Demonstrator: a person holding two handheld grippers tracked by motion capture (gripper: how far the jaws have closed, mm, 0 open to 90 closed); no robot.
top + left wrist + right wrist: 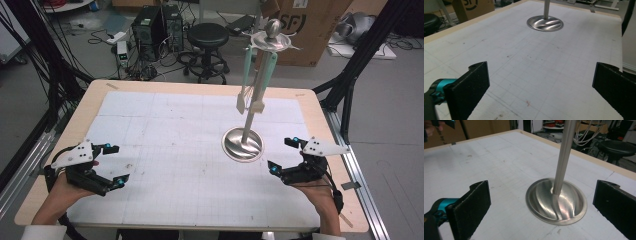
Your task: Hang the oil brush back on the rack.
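Observation:
A steel stand rests on the white grid mat [165,130], its round base [243,145] right of the middle. Its pole [256,95] rises to a top disc with a ball [272,39]. Two utensils with mint-green handles [248,70] hang from the disc beside the pole. My left gripper [117,164] is open over the mat's near left part, with the base [545,23] far ahead of my open left gripper [541,87]. My right gripper [281,154] is open just right of the base. Base [556,201] and pole [564,157] stand close before my open right gripper [541,206].
Wooden table edges [320,125] frame the mat. Behind the table are a black stool [207,37], computer towers [155,25] and a cardboard box [307,25]. Black frame struts [350,75] stand at the right. The other hand [434,125] appears far off.

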